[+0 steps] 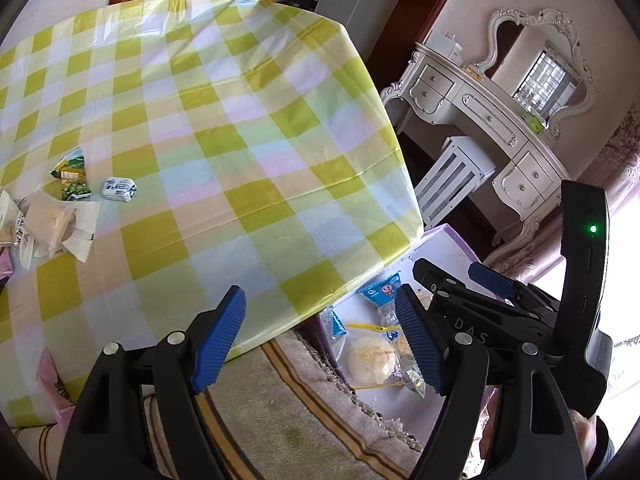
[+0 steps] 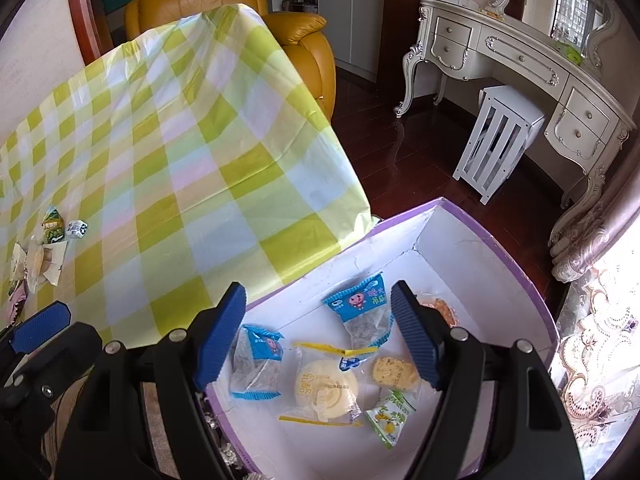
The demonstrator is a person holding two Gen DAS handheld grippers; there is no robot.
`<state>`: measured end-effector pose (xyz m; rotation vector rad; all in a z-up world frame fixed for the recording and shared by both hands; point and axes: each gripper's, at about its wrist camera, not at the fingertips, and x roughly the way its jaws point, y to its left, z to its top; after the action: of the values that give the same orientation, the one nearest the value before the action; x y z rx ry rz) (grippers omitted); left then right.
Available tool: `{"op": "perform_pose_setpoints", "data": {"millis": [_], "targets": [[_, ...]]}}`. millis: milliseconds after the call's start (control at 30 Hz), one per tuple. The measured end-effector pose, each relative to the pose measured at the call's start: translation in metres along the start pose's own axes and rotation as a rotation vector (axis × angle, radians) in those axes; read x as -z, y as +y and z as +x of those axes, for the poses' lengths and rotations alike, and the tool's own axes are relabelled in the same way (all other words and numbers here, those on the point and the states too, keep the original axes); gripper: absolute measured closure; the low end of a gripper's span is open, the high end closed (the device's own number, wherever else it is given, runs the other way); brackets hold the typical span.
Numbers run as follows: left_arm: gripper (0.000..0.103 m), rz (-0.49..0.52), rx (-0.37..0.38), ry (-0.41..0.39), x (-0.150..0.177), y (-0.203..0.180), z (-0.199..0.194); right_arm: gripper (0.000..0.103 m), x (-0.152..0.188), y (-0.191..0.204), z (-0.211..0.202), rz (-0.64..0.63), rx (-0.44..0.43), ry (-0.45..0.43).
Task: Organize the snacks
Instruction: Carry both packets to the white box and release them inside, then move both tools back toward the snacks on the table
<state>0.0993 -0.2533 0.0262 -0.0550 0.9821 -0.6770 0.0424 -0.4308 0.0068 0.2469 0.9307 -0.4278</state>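
Note:
A purple-rimmed white box (image 2: 472,248) stands on the floor beside the table and holds several wrapped snacks: two blue packets (image 2: 360,304), a round yellow cake (image 2: 324,392), a small biscuit (image 2: 394,370) and a green packet (image 2: 390,416). My right gripper (image 2: 320,336) hangs open above them with nothing between its pads. My left gripper (image 1: 320,342) is open over the table's near edge, empty. On the checked tablecloth (image 1: 224,128), far left, lie a green packet (image 1: 72,176), a small white-blue packet (image 1: 119,189) and clear-wrapped pastries (image 1: 52,224).
A yellow armchair (image 2: 240,4) stands behind the table. A white dressing table (image 2: 520,60) with a slatted stool (image 2: 496,136) is at the right over dark wood floor. A striped rug (image 1: 280,408) lies under the table edge. Patterned curtains (image 2: 592,340) hang at far right.

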Motion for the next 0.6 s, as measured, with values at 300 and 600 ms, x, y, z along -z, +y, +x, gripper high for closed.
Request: {"op": "perform_pose_setpoints", "data": {"millis": [300,600], "targets": [[0.027,-0.104,-0.058,-0.06,0.006,0.056,-0.032,0.028,0.004,0.05,-0.007,-0.088,-0.044,0.01],[0.024,-0.195,-0.098,-0.108,0.017,0.103,-0.061,0.027,0.006,0.093,-0.011,-0.169,-0.074,0.014]]}}
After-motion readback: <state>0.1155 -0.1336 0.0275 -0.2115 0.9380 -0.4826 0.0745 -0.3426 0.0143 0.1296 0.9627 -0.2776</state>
